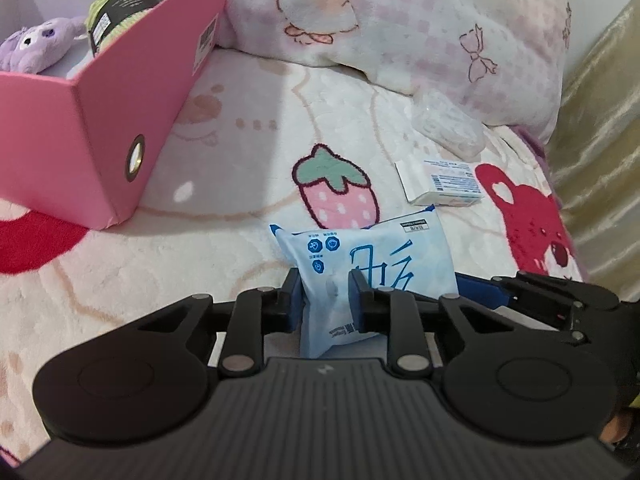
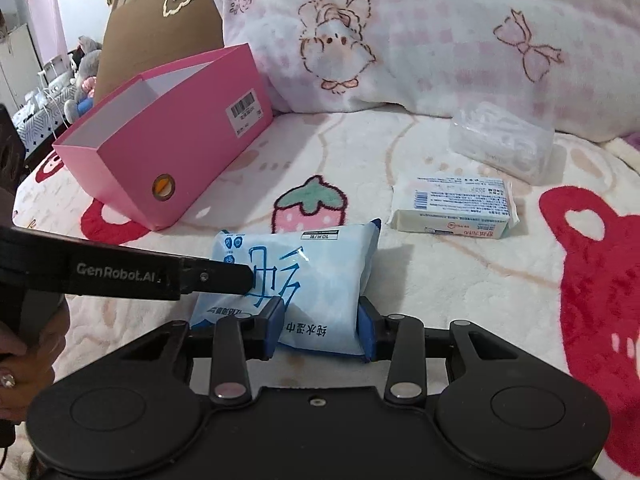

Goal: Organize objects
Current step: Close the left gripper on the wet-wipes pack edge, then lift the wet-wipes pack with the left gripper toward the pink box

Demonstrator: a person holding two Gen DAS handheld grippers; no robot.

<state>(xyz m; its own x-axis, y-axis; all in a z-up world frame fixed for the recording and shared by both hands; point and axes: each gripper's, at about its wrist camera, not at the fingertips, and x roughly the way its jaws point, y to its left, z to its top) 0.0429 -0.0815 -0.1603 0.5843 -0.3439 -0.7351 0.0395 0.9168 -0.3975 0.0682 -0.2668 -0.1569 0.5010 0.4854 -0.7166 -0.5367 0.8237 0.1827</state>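
A light blue wipes pack [image 1: 372, 264] lies on the bed blanket in front of both grippers; it also shows in the right wrist view [image 2: 316, 280]. My left gripper [image 1: 324, 296] is shut on the pack's left end. My right gripper [image 2: 320, 330] is shut on its near right end. The left gripper's black finger [image 2: 216, 278] reaches in from the left and presses on the pack. A pink box [image 1: 100, 128] stands to the left, holding a purple plush [image 1: 36, 46] and a green-trimmed item [image 1: 120, 12].
A white packet [image 2: 452, 208] and a clear plastic pack [image 2: 500, 140] lie on the blanket to the right. A pink-checked pillow [image 2: 420, 36] lies behind. A brown cardboard box [image 2: 160, 28] stands behind the pink box [image 2: 168, 136]. A golden curtain [image 1: 600, 120] hangs at the right.
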